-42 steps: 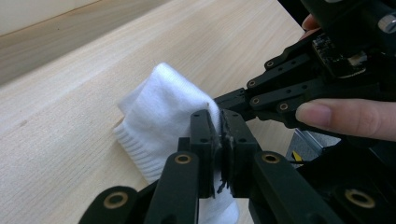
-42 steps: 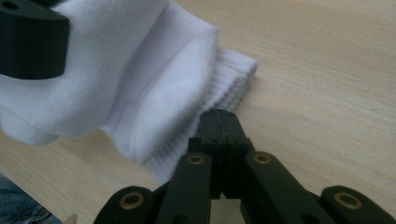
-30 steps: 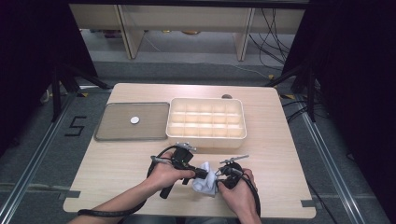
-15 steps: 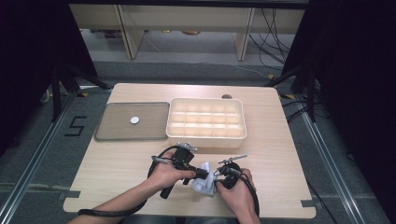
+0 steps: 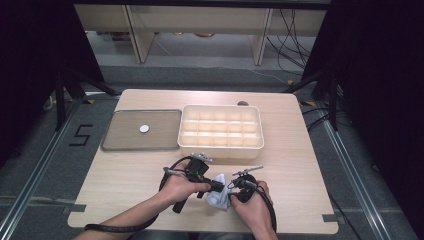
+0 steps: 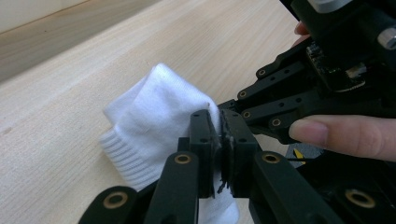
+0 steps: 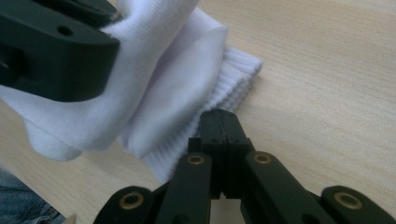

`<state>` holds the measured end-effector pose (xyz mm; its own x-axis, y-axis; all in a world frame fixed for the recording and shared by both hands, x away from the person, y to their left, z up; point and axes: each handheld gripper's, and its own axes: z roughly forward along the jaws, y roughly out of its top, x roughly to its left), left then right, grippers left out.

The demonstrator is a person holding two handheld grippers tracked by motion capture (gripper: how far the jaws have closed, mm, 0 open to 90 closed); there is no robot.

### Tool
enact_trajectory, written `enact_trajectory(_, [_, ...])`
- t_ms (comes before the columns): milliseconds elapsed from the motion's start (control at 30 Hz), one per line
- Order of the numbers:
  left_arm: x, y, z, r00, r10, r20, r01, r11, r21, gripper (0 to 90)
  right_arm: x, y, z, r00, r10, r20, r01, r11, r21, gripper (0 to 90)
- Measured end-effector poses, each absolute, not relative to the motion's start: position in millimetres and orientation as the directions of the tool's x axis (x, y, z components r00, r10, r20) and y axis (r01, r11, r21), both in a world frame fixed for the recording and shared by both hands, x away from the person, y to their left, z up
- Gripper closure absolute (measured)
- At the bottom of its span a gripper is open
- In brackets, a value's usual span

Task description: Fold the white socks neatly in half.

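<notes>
A white sock point(image 5: 218, 197) lies bunched on the wooden table point(image 5: 310, 170) near its front edge, between my two hands. My left gripper point(image 6: 219, 140) is shut on a fold of the sock point(image 6: 154, 107) and holds that fabric raised a little; in the high view the left gripper point(image 5: 219, 186) comes in from the left. My right gripper point(image 7: 223, 128) is shut, its tips pinching the edge of the sock's ribbed cuff point(image 7: 233, 77); in the high view the right gripper point(image 5: 231, 192) meets the sock from the right. The two grippers sit very close together.
A cream box point(image 5: 220, 146) divided into several compartments stands mid-table. Left of it lies a flat grey tray point(image 5: 120, 142) with a small white round piece point(image 5: 144, 128) on it. Black cables loop from both grippers near my forearms.
</notes>
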<state>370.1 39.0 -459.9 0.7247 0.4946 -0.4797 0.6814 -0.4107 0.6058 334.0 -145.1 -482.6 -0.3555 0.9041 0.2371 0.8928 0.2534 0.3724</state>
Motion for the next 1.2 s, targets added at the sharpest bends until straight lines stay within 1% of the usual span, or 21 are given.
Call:
enact_trajectory(67, [368.7,37.4,-461.1,0.718,0.502,-0.481,0.686,-0.394,0.612,83.3,334.2,-145.3,-482.9,-0.358,0.903,0.236,0.891,0.255,0.376,90.0])
enact_trajectory(133, [369.8,38.1,-460.6,0.727,0.491,-0.48,0.68,-0.417,0.603,83.3,334.1,-144.9,-482.6,-0.354,0.904,0.239,0.893,0.251,0.373,90.0])
enact_trajectory(233, [369.7,36.9,-460.9,0.727,0.493,-0.479,0.68,-0.416,0.604,83.3,334.0,-145.1,-483.4,-0.367,0.9,0.235,0.886,0.262,0.382,90.0])
enact_trajectory(267, [369.5,36.4,-461.1,0.726,0.497,-0.475,0.679,-0.416,0.605,83.3,333.5,-144.4,-482.7,-0.369,0.895,0.251,0.888,0.259,0.381,90.0])
enact_trajectory(300, [369.1,35.7,-461.6,0.725,0.501,-0.472,0.68,-0.409,0.609,83.2,334.2,-143.1,-482.4,-0.349,0.905,0.243,0.895,0.245,0.372,90.0])
enact_trajectory(367, [368.9,34.6,-462.8,0.72,0.502,-0.48,0.685,-0.4,0.609,83.2,334.3,-142.9,-482.7,-0.36,0.899,0.249,0.889,0.25,0.383,90.0])
enact_trajectory(400, [369.5,35.6,-461.1,0.725,0.504,-0.47,0.682,-0.426,0.594,83.2,334.2,-142.8,-482.7,-0.364,0.898,0.249,0.888,0.253,0.385,90.0])
enact_trajectory(433, [369.0,34.2,-463.2,0.721,0.501,-0.478,0.683,-0.402,0.609,83.2,334.0,-142.6,-482.6,-0.363,0.898,0.249,0.888,0.252,0.384,90.0])
enact_trajectory(533, [369.3,34.7,-462.3,0.728,0.496,-0.474,0.679,-0.424,0.6,83.2,333.7,-142.2,-482.4,-0.354,0.902,0.246,0.893,0.248,0.376,90.0])
enact_trajectory(567, [369.4,34.4,-462.9,0.729,0.492,-0.476,0.678,-0.422,0.602,83.2,333.9,-141.0,-482.2,-0.337,0.909,0.245,0.9,0.235,0.368,90.0])
enact_trajectory(633, [368.6,33.5,-462.8,0.727,0.5,-0.47,0.679,-0.426,0.598,83.2,334.0,-140.4,-482.3,-0.339,0.907,0.251,0.9,0.235,0.367,90.0])
enact_trajectory(700, [368.1,32.8,-462.5,0.73,0.505,-0.461,0.677,-0.441,0.589,83.2,334.1,-141.5,-482.7,-0.367,0.895,0.254,0.888,0.255,0.383,90.0])
enact_trajectory(733, [367.6,31.6,-464.5,0.728,0.5,-0.469,0.677,-0.423,0.602,83.2,334.0,-141.5,-482.7,-0.366,0.895,0.255,0.888,0.254,0.382,90.0])
enact_trajectory(767, [368.2,31.7,-465.0,0.734,0.492,-0.469,0.673,-0.431,0.601,83.2,334.0,-141.5,-482.7,-0.366,0.895,0.255,0.888,0.254,0.383,90.0])
enact_trajectory(833, [368.1,31.0,-465.4,0.737,0.494,-0.461,0.67,-0.44,0.598,83.2,333.8,-140.6,-482.5,-0.335,0.908,0.251,0.901,0.231,0.367,90.0])
enact_trajectory(900, [367.3,29.0,-468.2,0.734,0.497,-0.462,0.67,-0.423,0.61,83.1,334.0,-141.4,-482.9,-0.339,0.907,0.249,0.9,0.235,0.368,90.0])
enact_trajectory(933, [367.9,29.7,-467.4,0.74,0.493,-0.458,0.667,-0.446,0.597,83.1,334.0,-141.2,-482.8,-0.339,0.907,0.249,0.9,0.235,0.368,90.0])
enact_trajectory(1000, [366.9,28.3,-467.6,0.736,0.503,-0.453,0.671,-0.448,0.591,83.1,333.6,-140.6,-482.3,-0.333,0.909,0.251,0.903,0.23,0.364,90.0])
enact_trajectory(1100, [366.9,27.2,-468.9,0.738,0.493,-0.462,0.67,-0.447,0.593,83.1,333.2,-141.2,-482.0,-0.346,0.902,0.257,0.898,0.24,0.368,90.0])
enact_trajectory(1200, [366.7,26.7,-468.1,0.74,0.502,-0.448,0.667,-0.46,0.586,83.1,333.6,-141.8,-482.9,-0.353,0.901,0.251,0.894,0.246,0.374,90.0])
